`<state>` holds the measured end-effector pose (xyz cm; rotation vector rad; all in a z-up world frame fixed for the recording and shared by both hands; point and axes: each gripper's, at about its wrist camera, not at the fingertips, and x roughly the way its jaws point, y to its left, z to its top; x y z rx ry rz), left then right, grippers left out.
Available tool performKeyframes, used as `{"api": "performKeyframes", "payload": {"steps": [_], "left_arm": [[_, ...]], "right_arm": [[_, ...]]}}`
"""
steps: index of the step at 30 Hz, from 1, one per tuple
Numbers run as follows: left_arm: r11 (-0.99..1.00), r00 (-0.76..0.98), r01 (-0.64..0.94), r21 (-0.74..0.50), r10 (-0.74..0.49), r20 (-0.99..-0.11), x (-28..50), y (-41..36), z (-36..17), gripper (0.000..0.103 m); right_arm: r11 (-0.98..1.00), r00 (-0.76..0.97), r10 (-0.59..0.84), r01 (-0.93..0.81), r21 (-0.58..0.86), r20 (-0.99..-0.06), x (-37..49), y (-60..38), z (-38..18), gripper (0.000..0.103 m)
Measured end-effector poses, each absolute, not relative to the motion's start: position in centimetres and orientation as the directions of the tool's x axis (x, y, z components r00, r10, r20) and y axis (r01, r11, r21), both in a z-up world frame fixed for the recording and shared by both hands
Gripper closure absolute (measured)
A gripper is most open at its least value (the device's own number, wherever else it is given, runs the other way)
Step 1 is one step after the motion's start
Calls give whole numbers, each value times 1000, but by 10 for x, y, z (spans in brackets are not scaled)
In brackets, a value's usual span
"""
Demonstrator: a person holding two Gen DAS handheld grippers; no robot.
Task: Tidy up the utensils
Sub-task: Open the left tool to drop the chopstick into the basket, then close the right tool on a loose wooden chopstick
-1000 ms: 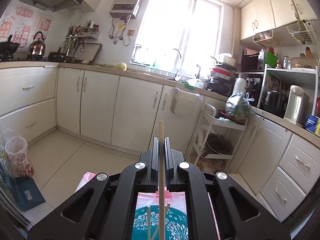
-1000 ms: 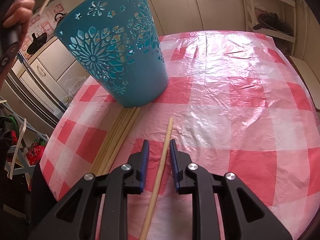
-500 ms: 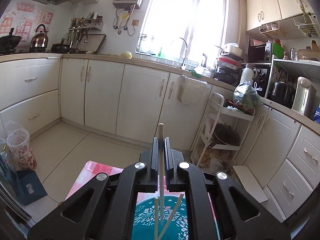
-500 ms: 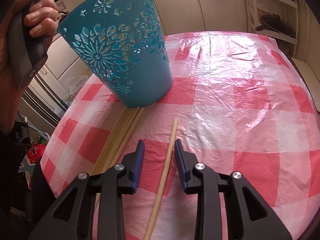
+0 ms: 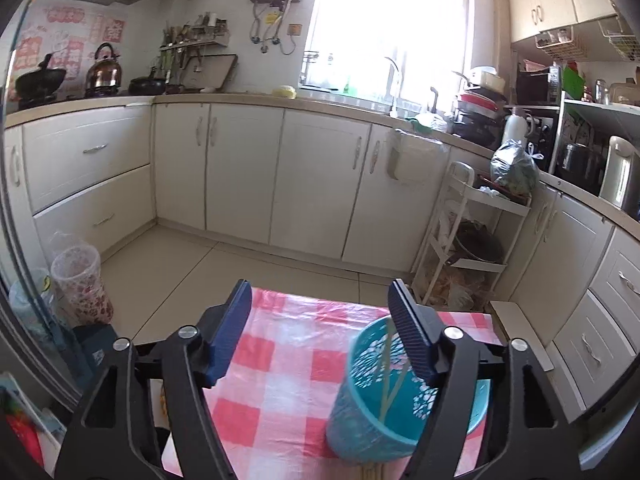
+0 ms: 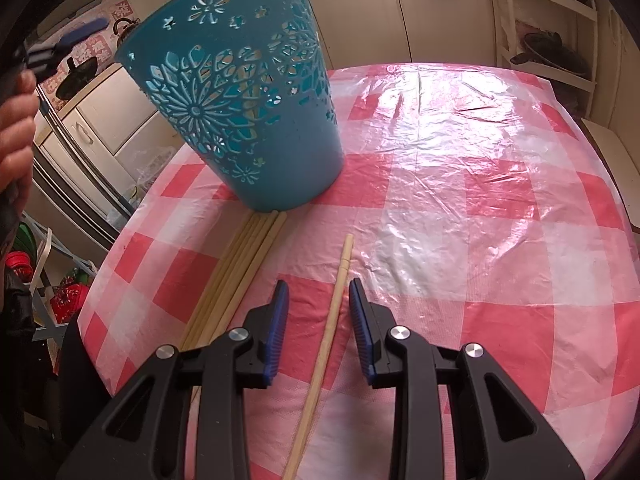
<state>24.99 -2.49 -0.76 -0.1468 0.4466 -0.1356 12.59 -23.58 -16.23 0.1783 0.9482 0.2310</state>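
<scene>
The left gripper (image 5: 320,312) stands wide, its jaws having just been opening, and nothing is between them. It hangs above the table (image 5: 280,380), whose cover is a red-and-white check, with the blue basket (image 5: 372,412) below its right finger. Pale chopsticks (image 5: 386,376) lean inside the basket.

The right gripper (image 6: 318,300) is narrowly open, its jaws having just been opening a little. A single chopstick (image 6: 332,320) lies flat on the table (image 6: 460,220) between the blue pads (image 6: 280,320), clear of both. The pads do not press on it.

To the left of that gripper a bundle of chopsticks (image 6: 240,272) lies on the cloth, its far ends just at the foot of the basket (image 6: 248,96). The basket stands upright near the table's left edge. At the far left a hand (image 6: 16,132) grips the other tool's handle.
</scene>
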Motion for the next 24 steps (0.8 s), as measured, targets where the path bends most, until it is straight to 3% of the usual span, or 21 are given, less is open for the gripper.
{"api": "performKeyframes", "payload": {"steps": [5, 9, 14, 15, 16, 20, 24], "left_arm": [[976, 831, -27, -216, -98, -547, 240, 33, -74, 28], [966, 761, -69, -248, -110, -640, 240, 53, -127, 28], [965, 719, -45, -259, -149, -679, 240, 50, -160, 28], [965, 712, -42, -257, -152, -685, 240, 48, -164, 28], [967, 704, -39, -253, -153, -693, 240, 47, -170, 28], [969, 705, -24, -246, -158, -691, 240, 44, -173, 24], [971, 688, -10, -238, -166, -706, 243, 38, -176, 24]], "right_arm": [[987, 573, 151, -139, 87, -805, 125, -218, -162, 82], [987, 545, 128, -156, 50, -829, 127, -214, -161, 83], [982, 526, 65, -186, -40, -848, 127, -202, -160, 82], [979, 527, 65, -196, -47, -848, 126, -199, -160, 85], [980, 526, 70, -197, -41, -848, 126, -199, -160, 94], [981, 515, 190, -130, 143, -836, 121, -224, -156, 97], [914, 564, 377, -98, 393, -735, 112, -254, -126, 97]]}}
